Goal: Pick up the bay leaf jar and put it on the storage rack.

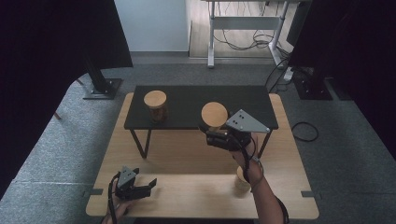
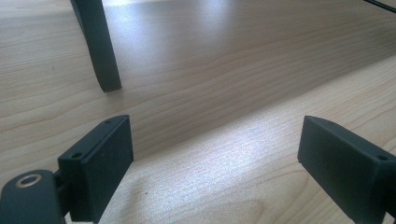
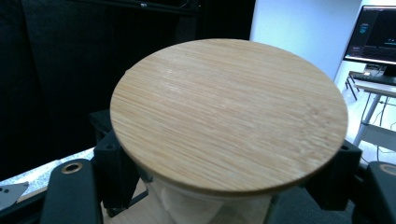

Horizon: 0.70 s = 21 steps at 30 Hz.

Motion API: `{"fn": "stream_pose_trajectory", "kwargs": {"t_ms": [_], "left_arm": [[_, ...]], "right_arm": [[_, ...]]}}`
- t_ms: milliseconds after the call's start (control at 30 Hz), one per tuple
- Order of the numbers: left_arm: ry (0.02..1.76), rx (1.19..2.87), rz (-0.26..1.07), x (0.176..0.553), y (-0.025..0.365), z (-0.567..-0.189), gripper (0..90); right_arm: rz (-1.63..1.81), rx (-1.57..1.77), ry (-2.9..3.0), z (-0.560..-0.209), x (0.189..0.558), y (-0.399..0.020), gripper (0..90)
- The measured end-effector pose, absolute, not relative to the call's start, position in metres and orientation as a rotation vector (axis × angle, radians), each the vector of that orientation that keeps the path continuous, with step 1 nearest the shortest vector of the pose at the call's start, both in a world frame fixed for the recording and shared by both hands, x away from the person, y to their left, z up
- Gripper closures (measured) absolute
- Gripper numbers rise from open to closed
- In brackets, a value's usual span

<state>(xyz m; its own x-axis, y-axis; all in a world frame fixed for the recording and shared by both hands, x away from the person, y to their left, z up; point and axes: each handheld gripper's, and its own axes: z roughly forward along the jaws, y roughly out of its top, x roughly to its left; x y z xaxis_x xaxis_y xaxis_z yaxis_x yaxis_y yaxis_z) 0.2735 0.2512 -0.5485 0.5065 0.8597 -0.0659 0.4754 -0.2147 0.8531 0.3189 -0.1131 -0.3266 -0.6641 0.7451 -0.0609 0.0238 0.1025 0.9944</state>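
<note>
Grey carpet surrounds a light wooden table (image 1: 187, 154) bearing a low black shelf (image 1: 187, 105). At the shelf's front edge, the right gripper (image 1: 212, 134) clamps a jar with a bamboo lid (image 3: 229, 114), seemingly lifted clear. A second lidded jar (image 1: 155, 106) stands on the shelf. The left gripper (image 1: 148, 184) rests wide apart, holding nothing, near the table's front left.

We held one jar (image 1: 214, 116) before the shelf (image 1: 187, 100), right of the jar on the shelf (image 1: 155, 105). A third jar (image 1: 241, 179) stood on the table (image 1: 187, 158) below
</note>
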Motion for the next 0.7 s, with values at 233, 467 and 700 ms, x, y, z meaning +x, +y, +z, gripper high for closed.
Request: {"fn": "stream_pose_trajectory", "kwargs": {"t_ms": [233, 467, 700], "left_arm": [[1.104, 1.859, 0.543, 0.273, 0.251, -0.548, 9.7], [1.103, 1.860, 0.544, 0.273, 0.251, -0.548, 9.7], [1.103, 1.860, 0.543, 0.273, 0.251, -0.548, 9.7]], "right_arm": [[1.596, 0.767, 1.820, -0.327, 0.328, -0.111, 24.7], [1.564, 0.783, 1.833, -0.331, 0.339, -0.109, 24.7], [1.560, 0.805, 1.838, -0.333, 0.352, -0.108, 24.8]]}}
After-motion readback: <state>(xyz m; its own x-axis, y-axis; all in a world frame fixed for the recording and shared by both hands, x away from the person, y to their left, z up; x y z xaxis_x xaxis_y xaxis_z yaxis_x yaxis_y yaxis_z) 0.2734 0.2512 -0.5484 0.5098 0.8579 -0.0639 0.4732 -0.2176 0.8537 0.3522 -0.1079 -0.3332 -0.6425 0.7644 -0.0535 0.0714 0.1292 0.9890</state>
